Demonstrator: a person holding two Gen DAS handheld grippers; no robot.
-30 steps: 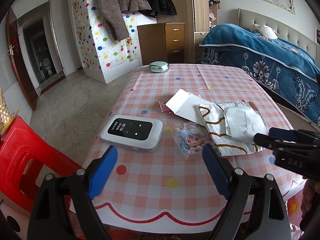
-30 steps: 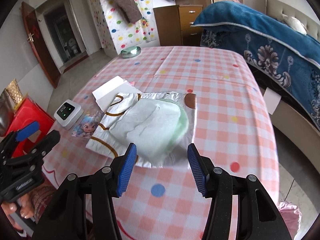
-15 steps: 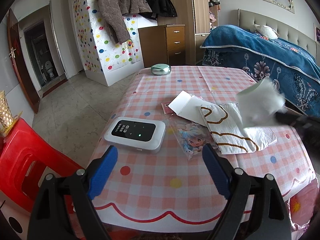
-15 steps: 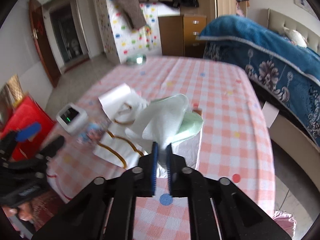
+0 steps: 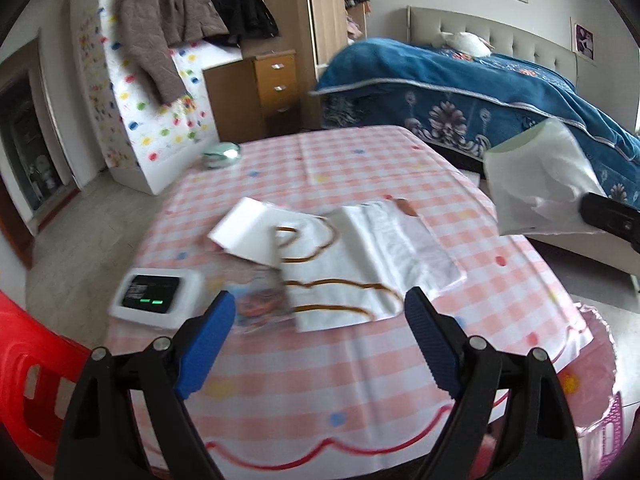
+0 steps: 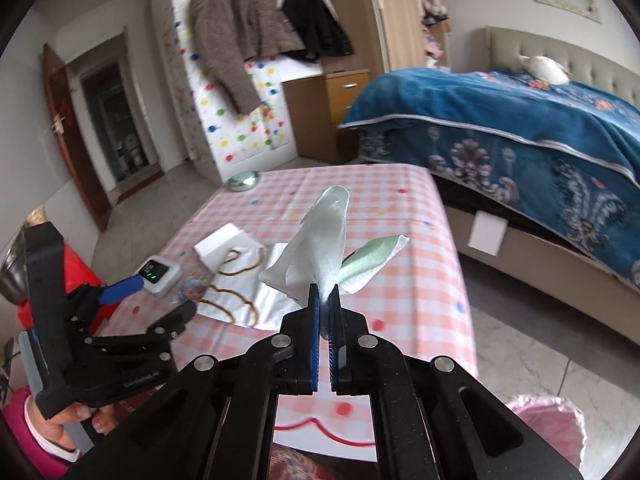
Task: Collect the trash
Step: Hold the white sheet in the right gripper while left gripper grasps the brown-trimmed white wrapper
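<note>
Right hand-held gripper point(image 6: 325, 294) sits bottom centre of the right wrist view, blue pads clamped tight on a white tissue point(image 6: 320, 240). Tissue is lifted clear of the tabletop point(image 6: 436, 248) and fans up out of the pads, with a pale green sheet point(image 6: 372, 258) sticking out to its right. In the left wrist view the same tissue point(image 5: 536, 188) hangs at the right edge of the frame, off past the tabletop edge, bed behind it.

Left hand-held gripper point(image 5: 316, 328) at bottom centre of the left wrist view: jaws spread wide, nothing between the blue pads, hovering over the near tabletop edge. In the right wrist view it shows at lower left point(image 6: 132, 300), a hand point(image 6: 68, 420) gripping its handle.

Just past the left pads, centre of the left wrist frame: a white bag with brown looped handles point(image 5: 352, 264) lying flat, a white box point(image 5: 248, 234) overlapping its upper left corner, a cartoon sticker card point(image 5: 258, 300) at its lower left. White device with a dark screen and green lights point(image 5: 158, 294) left of the card. Small round green tin point(image 5: 222, 155) at the far end of the tabletop, upper left of centre.

Pink bin bag point(image 6: 548, 420) at lower right of the right wrist frame, on the floor beside the tabletop. Red plastic stool point(image 5: 32, 356) lower left in the left view. Bed with blue blanket point(image 5: 480, 92) upper right.
</note>
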